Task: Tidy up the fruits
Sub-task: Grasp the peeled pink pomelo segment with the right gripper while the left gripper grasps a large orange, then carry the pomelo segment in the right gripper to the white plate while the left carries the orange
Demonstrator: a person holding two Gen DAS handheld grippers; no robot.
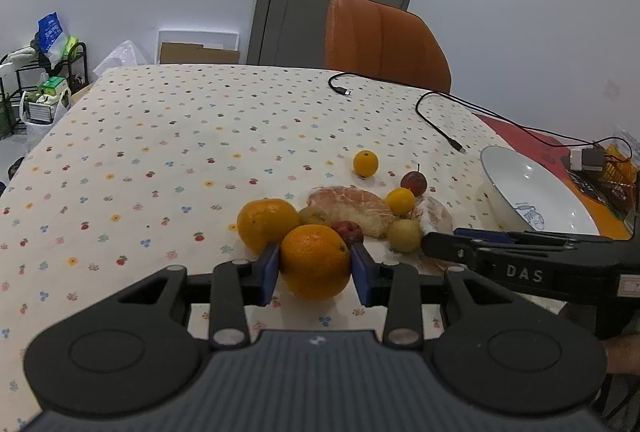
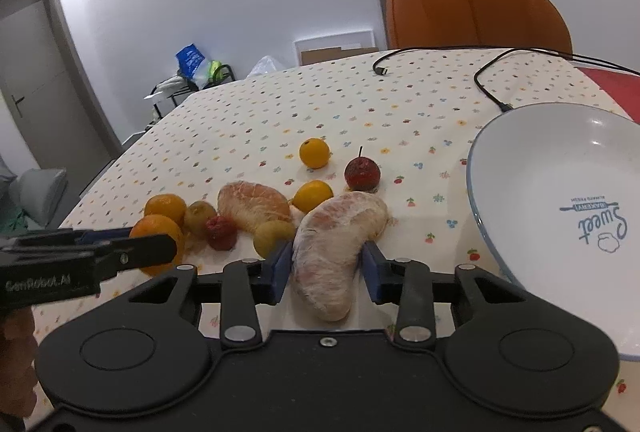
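While the left gripper (image 1: 315, 266) pinches an orange (image 1: 315, 262), the right gripper (image 2: 327, 264) clamps a peeled pomelo segment (image 2: 338, 252) — a white bowl (image 2: 560, 216) just right of it.

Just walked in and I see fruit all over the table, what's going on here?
A person is sorting fruit with a handheld gripper in each hand. The left gripper has its pads around a large orange. The right gripper brackets a peeled pomelo segment, and a small gap shows at one pad. The other fruits are clustered on the tablecloth. The white bowl to the right holds nothing yet.
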